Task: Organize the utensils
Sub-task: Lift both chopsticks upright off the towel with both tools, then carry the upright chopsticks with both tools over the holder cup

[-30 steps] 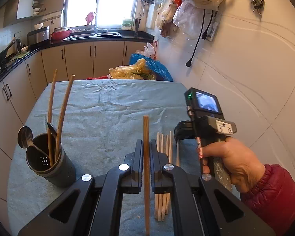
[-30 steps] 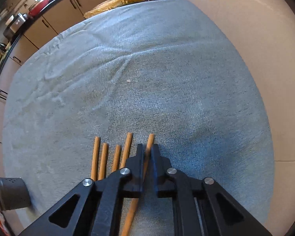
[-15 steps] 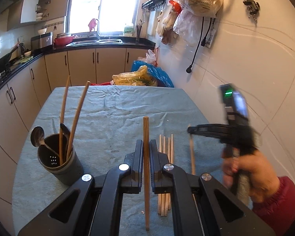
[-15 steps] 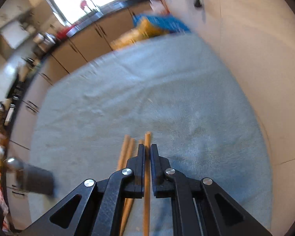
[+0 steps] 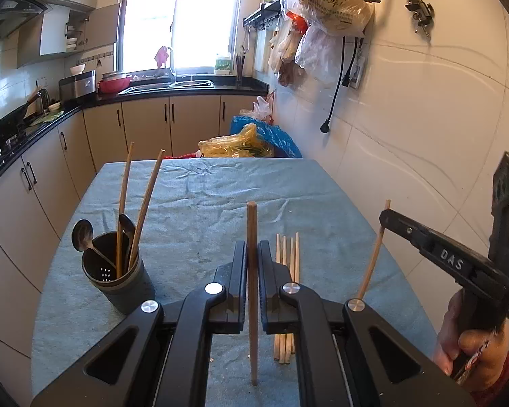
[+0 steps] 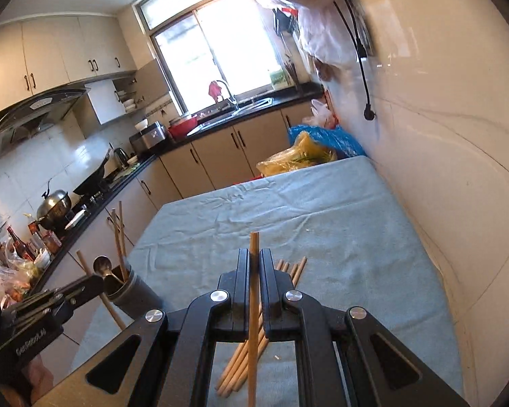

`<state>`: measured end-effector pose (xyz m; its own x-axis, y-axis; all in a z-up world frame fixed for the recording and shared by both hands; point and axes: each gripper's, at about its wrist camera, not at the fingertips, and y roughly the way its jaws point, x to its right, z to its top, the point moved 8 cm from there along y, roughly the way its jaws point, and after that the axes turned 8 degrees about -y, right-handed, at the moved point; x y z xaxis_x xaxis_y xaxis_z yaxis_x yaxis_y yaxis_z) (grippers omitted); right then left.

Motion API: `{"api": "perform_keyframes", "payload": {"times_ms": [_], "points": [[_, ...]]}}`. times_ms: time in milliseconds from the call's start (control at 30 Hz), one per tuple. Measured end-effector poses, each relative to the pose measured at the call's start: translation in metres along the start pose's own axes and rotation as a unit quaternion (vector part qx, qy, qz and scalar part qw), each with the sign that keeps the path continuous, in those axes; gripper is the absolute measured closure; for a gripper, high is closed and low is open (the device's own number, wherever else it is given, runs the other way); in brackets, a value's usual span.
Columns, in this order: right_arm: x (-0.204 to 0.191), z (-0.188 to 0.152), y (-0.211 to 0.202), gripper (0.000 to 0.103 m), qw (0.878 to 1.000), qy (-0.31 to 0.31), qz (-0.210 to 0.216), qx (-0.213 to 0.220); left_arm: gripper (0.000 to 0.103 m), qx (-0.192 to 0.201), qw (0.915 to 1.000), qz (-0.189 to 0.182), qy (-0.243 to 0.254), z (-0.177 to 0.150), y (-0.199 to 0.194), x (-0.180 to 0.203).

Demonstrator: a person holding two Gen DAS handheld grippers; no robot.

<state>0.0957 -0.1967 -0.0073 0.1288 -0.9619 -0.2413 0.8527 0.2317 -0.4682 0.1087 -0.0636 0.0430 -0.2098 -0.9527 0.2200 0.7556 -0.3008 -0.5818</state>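
Right gripper [image 6: 252, 271] lifted its chopstick [image 6: 253, 305]; holder [image 5: 118, 281] contains chopsticks, spoons.

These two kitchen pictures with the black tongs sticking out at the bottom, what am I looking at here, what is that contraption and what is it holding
No robot here: a person holds a hand-held two-finger gripper in each hand, each with a wide-angle camera looking along its fingers. One picture is from the left gripper, the other from the right gripper. Each is shut on one wooden chopstick: the left's, the right's. The left view also shows the right gripper from the side, with the person's hand on its handle. Below is a table with a blue-grey cloth. On it stands a dark utensil holder with two chopsticks and a spoon in it, and a small bundle of loose chopsticks lies flat.
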Motion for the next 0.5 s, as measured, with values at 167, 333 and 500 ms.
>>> {"api": "perform_keyframes", "payload": {"times_ms": [167,333,500], "points": [[-0.003,0.004,-0.008,0.098,1.000,-0.011,0.004,0.012,0.097,0.004,1.0000,0.000,-0.007,0.002,-0.005,-0.005],[-0.015,0.007,-0.015,0.098,1.000,-0.020,0.010,0.021,0.097,0.008,0.9999,0.000,-0.013,0.006,-0.010,-0.011],[-0.022,0.014,-0.017,0.098,0.999,-0.032,0.010,0.032,0.097,0.013,0.9998,0.002,-0.014,0.009,-0.014,-0.016]]}}
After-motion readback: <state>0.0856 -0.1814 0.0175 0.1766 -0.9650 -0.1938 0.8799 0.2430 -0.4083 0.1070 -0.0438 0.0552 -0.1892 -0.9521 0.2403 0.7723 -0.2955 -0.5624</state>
